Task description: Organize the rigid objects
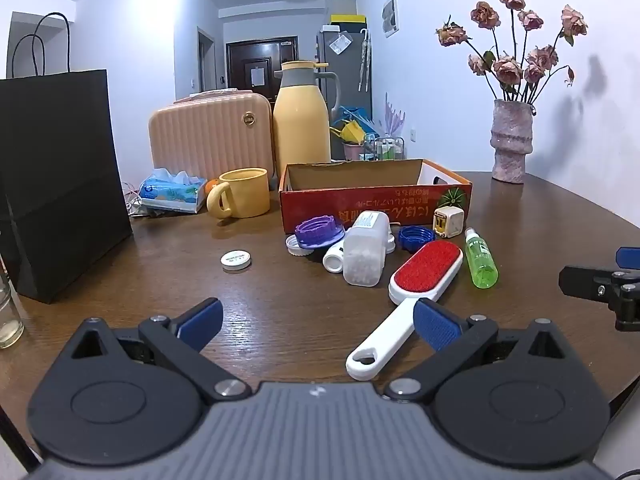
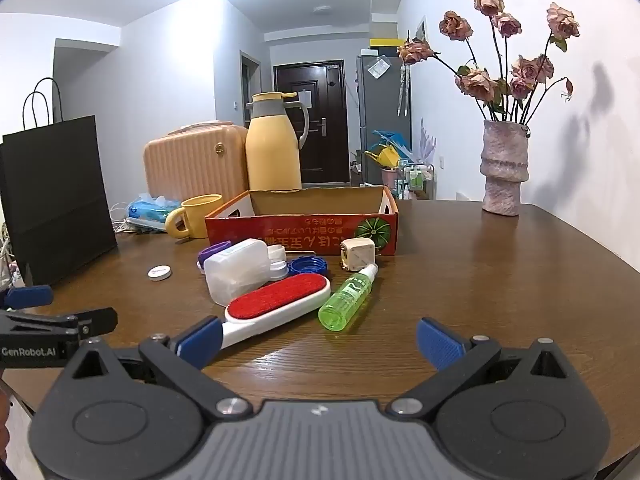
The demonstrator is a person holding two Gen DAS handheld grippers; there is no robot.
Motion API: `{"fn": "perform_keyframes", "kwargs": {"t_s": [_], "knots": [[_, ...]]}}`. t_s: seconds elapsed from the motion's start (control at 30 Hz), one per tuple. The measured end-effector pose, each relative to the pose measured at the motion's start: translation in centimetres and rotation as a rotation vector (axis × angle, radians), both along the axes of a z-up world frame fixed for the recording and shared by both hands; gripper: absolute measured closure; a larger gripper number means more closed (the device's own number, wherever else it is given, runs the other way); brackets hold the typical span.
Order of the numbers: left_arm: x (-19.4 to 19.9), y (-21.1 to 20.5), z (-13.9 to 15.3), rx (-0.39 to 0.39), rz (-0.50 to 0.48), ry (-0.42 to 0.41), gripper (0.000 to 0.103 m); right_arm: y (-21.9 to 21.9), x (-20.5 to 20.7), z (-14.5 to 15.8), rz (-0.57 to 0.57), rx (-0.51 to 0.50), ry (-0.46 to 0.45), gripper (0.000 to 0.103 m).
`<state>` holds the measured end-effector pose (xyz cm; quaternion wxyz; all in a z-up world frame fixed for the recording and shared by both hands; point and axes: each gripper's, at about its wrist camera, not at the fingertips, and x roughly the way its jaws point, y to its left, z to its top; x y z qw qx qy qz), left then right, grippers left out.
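A red cardboard box [image 1: 372, 204] [image 2: 300, 232] stands open on the wooden table. In front of it lie a white lint brush with a red pad [image 1: 424, 270] [image 2: 276, 302], a green spray bottle [image 1: 482, 260] [image 2: 350, 298], a clear plastic container [image 1: 366, 254] [image 2: 238, 270], a beige cube charger [image 1: 449, 221] [image 2: 357, 254], a blue cap [image 1: 416, 237] [image 2: 308, 266], a purple lid [image 1: 320, 232] and a small white round tin [image 1: 236, 260] [image 2: 159, 273]. My left gripper [image 1: 318, 328] is open, the brush handle just inside its right finger. My right gripper [image 2: 320, 338] is open and empty, near the brush and bottle.
A black paper bag [image 1: 60, 184] stands at the left. A yellow mug [image 1: 244, 192], tissue pack [image 1: 172, 192], peach case [image 1: 212, 136] and yellow thermos [image 1: 302, 116] sit behind. A vase of dried roses [image 1: 512, 140] stands at the back right.
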<state>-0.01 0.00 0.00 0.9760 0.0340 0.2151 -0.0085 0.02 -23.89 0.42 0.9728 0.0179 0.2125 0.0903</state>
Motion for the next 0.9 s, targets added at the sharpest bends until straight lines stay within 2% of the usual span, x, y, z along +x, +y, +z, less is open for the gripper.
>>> {"fn": "perform_keyframes", "kwargs": {"t_s": [0.9], "knots": [[0.0,-0.25,0.83,-0.009,-0.003,-0.012,0.0,0.26,-0.01,-0.01,0.0,-0.002,0.005,0.0]]}}
